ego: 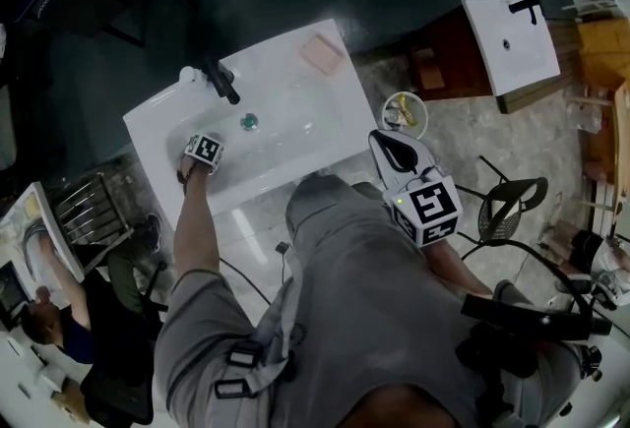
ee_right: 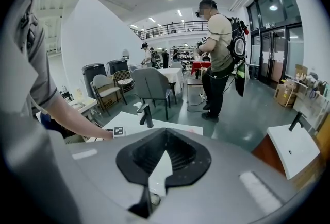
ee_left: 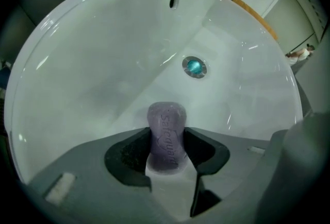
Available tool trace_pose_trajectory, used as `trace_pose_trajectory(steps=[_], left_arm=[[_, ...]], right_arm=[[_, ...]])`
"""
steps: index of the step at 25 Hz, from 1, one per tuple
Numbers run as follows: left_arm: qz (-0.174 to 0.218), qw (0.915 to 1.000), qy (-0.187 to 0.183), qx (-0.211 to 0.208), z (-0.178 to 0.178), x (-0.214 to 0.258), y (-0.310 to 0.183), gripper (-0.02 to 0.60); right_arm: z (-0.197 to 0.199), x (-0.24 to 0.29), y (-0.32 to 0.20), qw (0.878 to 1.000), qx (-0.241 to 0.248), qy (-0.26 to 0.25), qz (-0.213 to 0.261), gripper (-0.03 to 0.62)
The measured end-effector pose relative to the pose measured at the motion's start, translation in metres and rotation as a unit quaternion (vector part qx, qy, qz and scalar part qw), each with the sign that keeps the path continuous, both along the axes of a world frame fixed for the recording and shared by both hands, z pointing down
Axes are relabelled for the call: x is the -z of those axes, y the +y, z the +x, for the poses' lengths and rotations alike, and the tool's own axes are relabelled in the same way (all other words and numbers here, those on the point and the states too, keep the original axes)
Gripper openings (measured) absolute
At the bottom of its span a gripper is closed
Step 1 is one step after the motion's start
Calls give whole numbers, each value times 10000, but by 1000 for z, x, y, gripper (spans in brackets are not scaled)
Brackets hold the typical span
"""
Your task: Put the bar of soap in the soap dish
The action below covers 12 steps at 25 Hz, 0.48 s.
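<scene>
Closest to the wearer, the right tongs hang off the near right corner of the white rectangular ceramic sink, angled downward. Their black tips are drawn together with nothing between them.

Further in, the left tongs point straight down into the left part of the basin. They are clamped on the purple oval bar of soap, which stands on end between the pads, low inside the bowl. Just beyond the soap is the round, teal-glinting metal drain, and past that the black tap rises from the back edge.

The pale pink squarish soap dish sits on the sink's far right corner, well apart from the soap.

Across the room, a person wearing a backpack stands among chairs.
</scene>
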<state>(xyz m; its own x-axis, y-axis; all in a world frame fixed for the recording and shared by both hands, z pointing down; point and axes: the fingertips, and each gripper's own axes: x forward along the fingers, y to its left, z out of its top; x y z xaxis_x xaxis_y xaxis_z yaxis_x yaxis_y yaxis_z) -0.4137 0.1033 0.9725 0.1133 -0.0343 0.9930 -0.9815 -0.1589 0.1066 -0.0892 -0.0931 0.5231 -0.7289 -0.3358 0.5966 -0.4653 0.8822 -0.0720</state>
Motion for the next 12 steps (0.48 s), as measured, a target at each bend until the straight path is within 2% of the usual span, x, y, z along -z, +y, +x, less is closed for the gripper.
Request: trace_pose_trajectory(steps=[2,4,6,8,12], left_arm=[[231,9983,222,496,3,1,-5,192],[241,9953,501,795,11,1,0,190],[114,9957,642,660,20,3,6,189],[67,9968,628,483,23,5,9,187],[271,9971,584,414,24,15,5,186]], right_arm=[[6,4,-3,10000,-46,27,51,3],[8,7,-7,9999,-79,24,107,3],[10,10,-9,9998,-122,-11,141,3],[12,11,-9,9997,-167,-44,148,3],[15,12,-5,9998,-170,-64,118,3]])
